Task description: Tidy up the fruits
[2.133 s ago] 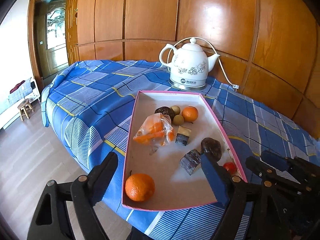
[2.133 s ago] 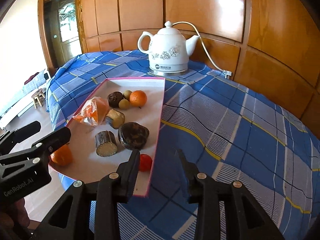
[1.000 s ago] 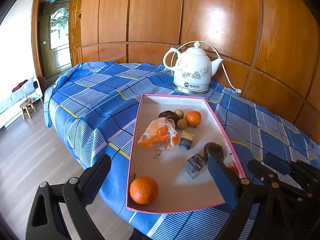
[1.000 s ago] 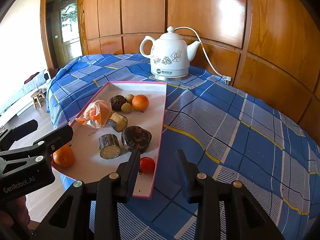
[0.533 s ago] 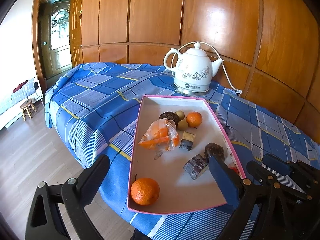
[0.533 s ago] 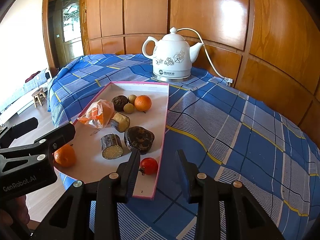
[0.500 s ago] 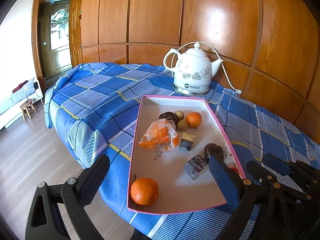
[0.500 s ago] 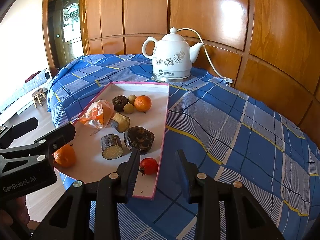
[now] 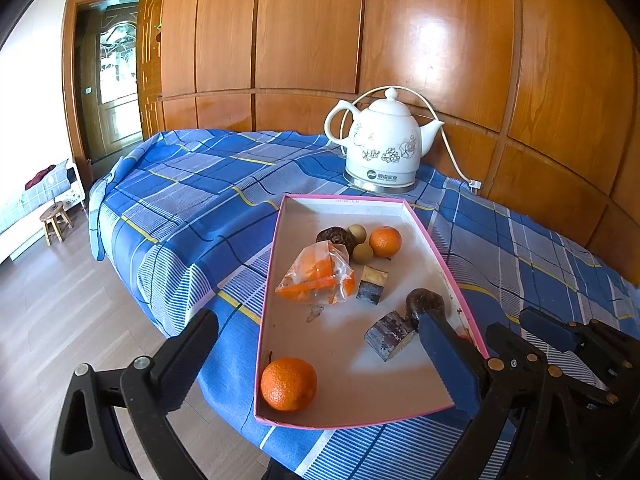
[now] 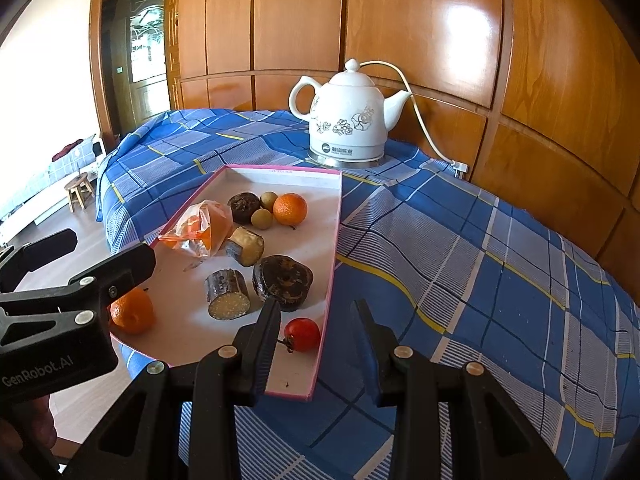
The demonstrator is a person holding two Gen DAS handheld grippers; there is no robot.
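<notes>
Jaws of both grippers gape empty above a blue plaid tablecloth (image 9: pixel 192 200) by wood-panelled wall (image 9: pixel 440 32).

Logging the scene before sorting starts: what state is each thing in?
left gripper: open, holding nothing
right gripper: open, holding nothing
tray: uncovered, flat on the cloth
plastic bag: lying in the tray, orange pieces inside
kettle: upright, lid on, cord attached
door: shut

We see the left claw (image 9: pixel 316 360) and right claw (image 10: pixel 316 344): matte black, wedge-shaped fingers, brass-coloured rivets, white "GenRobot.AI" lettering on the left body.
</notes>
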